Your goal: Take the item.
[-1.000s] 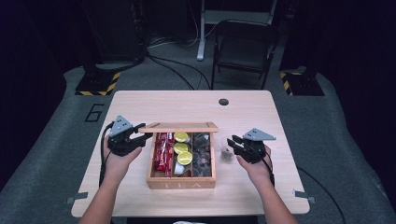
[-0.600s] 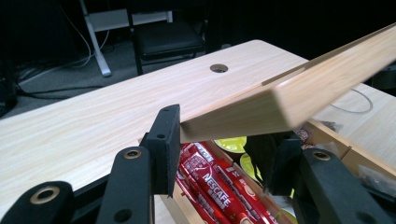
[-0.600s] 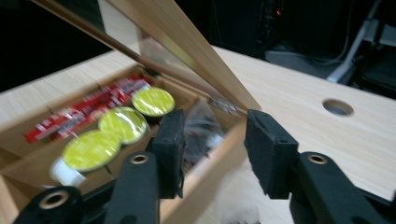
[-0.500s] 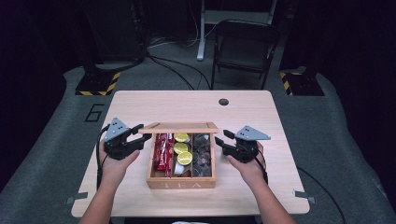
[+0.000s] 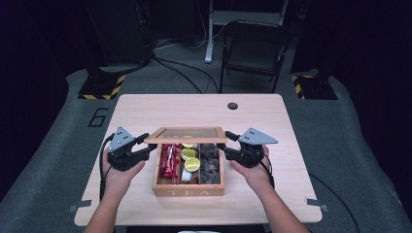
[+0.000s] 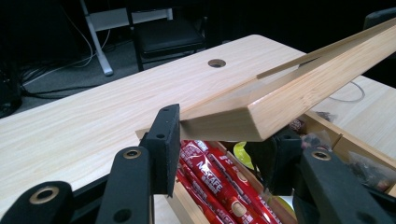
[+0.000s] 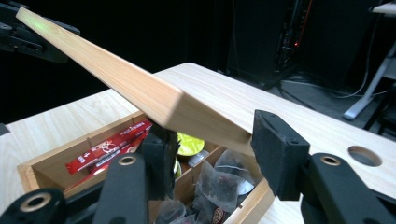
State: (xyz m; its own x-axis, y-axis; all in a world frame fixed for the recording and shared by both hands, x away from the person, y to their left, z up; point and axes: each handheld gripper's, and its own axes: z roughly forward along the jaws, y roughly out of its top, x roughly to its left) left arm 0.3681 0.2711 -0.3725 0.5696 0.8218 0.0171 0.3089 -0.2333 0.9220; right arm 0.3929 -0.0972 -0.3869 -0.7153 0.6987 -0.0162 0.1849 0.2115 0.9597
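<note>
A wooden box [image 5: 189, 191] marked TEA stands mid-table, its hinged, glass-paned lid [image 5: 187, 133] raised at a slant. Inside lie red Nescafe sticks [image 5: 167, 158], yellow-green pods [image 5: 190, 162] and dark tea bags [image 5: 210, 165]. My left gripper [image 5: 148, 145] is shut on the lid's left front corner [image 6: 219, 119]; its jaws press both faces of the wood in the left gripper view [image 6: 217, 144]. My right gripper [image 5: 227, 145] clasps the lid's right front corner [image 7: 205, 119], one jaw under the wood and one above it in the right gripper view [image 7: 212, 140].
The table [image 5: 145, 111] has a round cable hole [image 5: 232, 105] at the back centre. A black chair [image 5: 255, 48] and a stand with cables are on the floor behind it. Bare tabletop lies to either side of the box.
My right gripper has moved left from the open tabletop to the lid's right corner and closed on it. The left gripper and the lid have hardly moved.
</note>
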